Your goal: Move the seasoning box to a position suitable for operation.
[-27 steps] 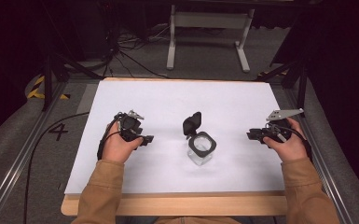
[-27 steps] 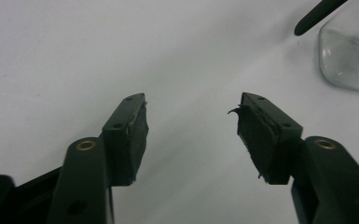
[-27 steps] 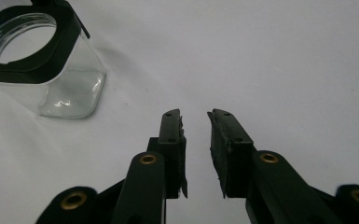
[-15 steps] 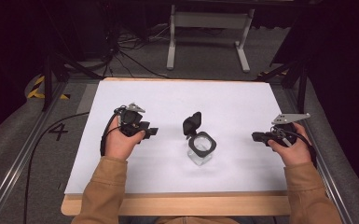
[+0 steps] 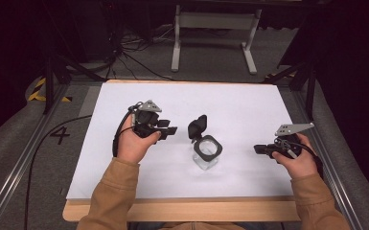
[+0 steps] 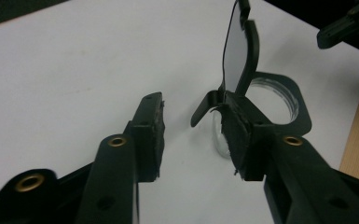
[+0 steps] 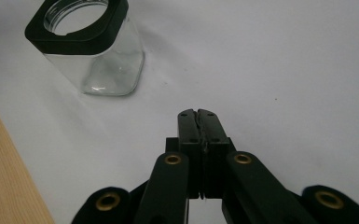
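A clear square glass jar [image 5: 206, 155] with a black rim stands at the middle of the white table top [image 5: 249, 110]. Its black flip lid [image 5: 197, 126] stands open on the far left side. My left gripper [image 5: 171, 130] is open just left of the jar, pointing at it. In the left gripper view the jaws are spread, and the right one overlaps the lid's hinge [image 6: 214, 100] below the raised lid [image 6: 240, 46]. My right gripper [image 5: 259, 149] is shut on nothing, well right of the jar. The right gripper view has the jar [image 7: 95, 51] ahead of my gripper [image 7: 197, 114] to the left.
The table's wooden front edge [image 5: 182, 210] runs along the near side. Metal rails [image 5: 9, 191] flank the table, and a white stand [image 5: 215, 21] sits on the floor behind it. Cables [image 5: 124, 52] lie on the floor at back left.
My left gripper has shifted a little farther away and to the right, toward the jar's lid. My right gripper has drawn back toward the near edge. The jar has stayed put.
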`<state>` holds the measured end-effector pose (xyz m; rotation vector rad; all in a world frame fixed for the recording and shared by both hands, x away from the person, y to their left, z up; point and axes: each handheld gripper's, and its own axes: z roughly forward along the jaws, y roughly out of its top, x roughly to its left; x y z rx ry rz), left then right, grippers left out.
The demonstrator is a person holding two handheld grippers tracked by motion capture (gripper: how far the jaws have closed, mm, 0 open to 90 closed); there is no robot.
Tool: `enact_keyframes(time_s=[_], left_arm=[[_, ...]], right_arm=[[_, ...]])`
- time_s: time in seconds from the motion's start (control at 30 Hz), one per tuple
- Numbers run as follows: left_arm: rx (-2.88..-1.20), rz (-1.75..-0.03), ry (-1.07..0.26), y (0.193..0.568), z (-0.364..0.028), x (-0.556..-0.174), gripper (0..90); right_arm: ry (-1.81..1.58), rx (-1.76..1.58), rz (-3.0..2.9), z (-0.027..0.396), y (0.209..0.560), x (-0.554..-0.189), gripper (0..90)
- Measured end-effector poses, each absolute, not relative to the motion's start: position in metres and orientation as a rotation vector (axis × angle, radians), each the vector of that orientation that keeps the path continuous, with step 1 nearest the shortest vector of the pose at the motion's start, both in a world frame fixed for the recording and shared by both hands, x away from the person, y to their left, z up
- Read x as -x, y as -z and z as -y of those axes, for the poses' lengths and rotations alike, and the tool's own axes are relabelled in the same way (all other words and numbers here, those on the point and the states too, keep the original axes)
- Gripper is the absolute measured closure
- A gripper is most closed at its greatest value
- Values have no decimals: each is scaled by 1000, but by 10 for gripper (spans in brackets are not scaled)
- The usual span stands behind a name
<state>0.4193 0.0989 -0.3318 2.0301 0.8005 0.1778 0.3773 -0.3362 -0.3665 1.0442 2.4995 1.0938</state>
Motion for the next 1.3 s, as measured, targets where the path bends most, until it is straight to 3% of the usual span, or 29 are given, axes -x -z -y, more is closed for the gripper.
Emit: enact_keyframes(time_s=[0.23,0.33,0.93,1.3], left_arm=[[-1962,-756,-235,330,-90,-418,847],[-1930,-732,-242,329,-87,-417,897],[-1915,-756,-247,343,-71,-422,899],[-1908,-752,-256,343,-70,-422,897]], right_arm=[[-1168,-957,-2502,318,364,-367,900],[-1212,-933,-2498,310,366,-366,900],[-1408,-837,-2423,248,381,-373,900],[-1380,-824,-2398,244,383,-376,900]])
